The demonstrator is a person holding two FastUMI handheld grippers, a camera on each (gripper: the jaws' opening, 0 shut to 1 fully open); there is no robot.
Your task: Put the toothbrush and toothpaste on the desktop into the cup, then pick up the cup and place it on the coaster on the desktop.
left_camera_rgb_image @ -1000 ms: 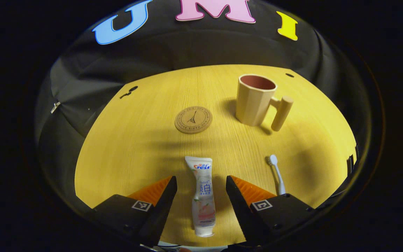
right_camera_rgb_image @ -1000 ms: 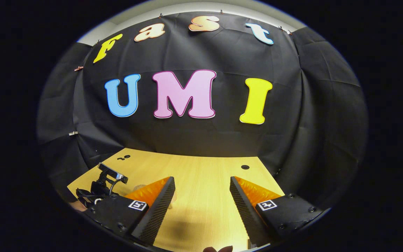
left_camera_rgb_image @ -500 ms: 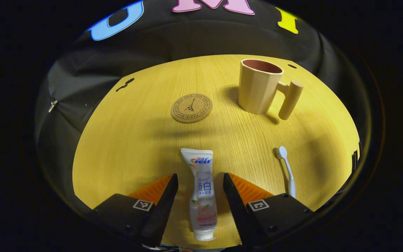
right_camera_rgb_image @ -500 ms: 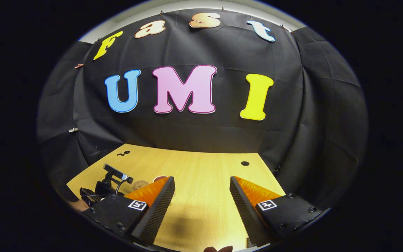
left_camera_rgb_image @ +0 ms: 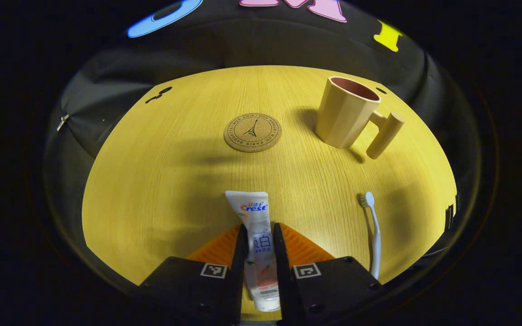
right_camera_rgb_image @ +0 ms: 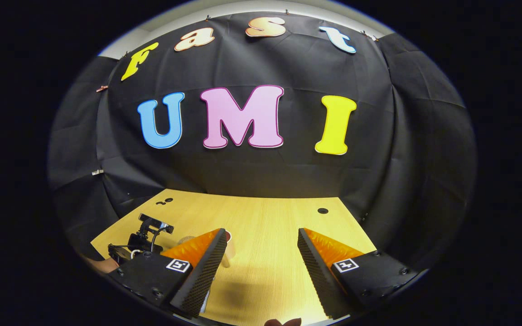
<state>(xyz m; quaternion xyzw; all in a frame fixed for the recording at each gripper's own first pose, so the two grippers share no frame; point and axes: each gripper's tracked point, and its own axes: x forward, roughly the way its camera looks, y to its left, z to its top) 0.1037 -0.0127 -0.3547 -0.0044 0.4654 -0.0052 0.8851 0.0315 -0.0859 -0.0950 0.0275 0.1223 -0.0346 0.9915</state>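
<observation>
The white toothpaste tube (left_camera_rgb_image: 254, 210) lies flat on the wooden desktop (left_camera_rgb_image: 161, 172), cap end toward me. My left gripper (left_camera_rgb_image: 260, 226) is shut on its middle, a finger pressing each side. A white toothbrush (left_camera_rgb_image: 374, 231) lies to the right, bristles pointing away. Farther off stand the beige cup (left_camera_rgb_image: 343, 115), upright with its handle (left_camera_rgb_image: 385, 135) to the right, and the round cork coaster (left_camera_rgb_image: 252, 131) to its left. My right gripper (right_camera_rgb_image: 262, 235) hovers open above the desktop (right_camera_rgb_image: 270, 217) with nothing between its fingers. A sliver of the cup (right_camera_rgb_image: 228, 248) peeks past its left finger.
Small dark holes mark the desktop's far corners (left_camera_rgb_image: 160, 93) (right_camera_rgb_image: 322, 210). Black cloth wall (right_camera_rgb_image: 252, 176) closes the back and sides. In the right gripper view the other gripper with its camera (right_camera_rgb_image: 147, 233) sits low at the left. The desktop's edge runs close behind the toothbrush.
My left gripper's fingers have closed from wide open onto the toothpaste tube. The right gripper stays open, its view shifting only slightly.
</observation>
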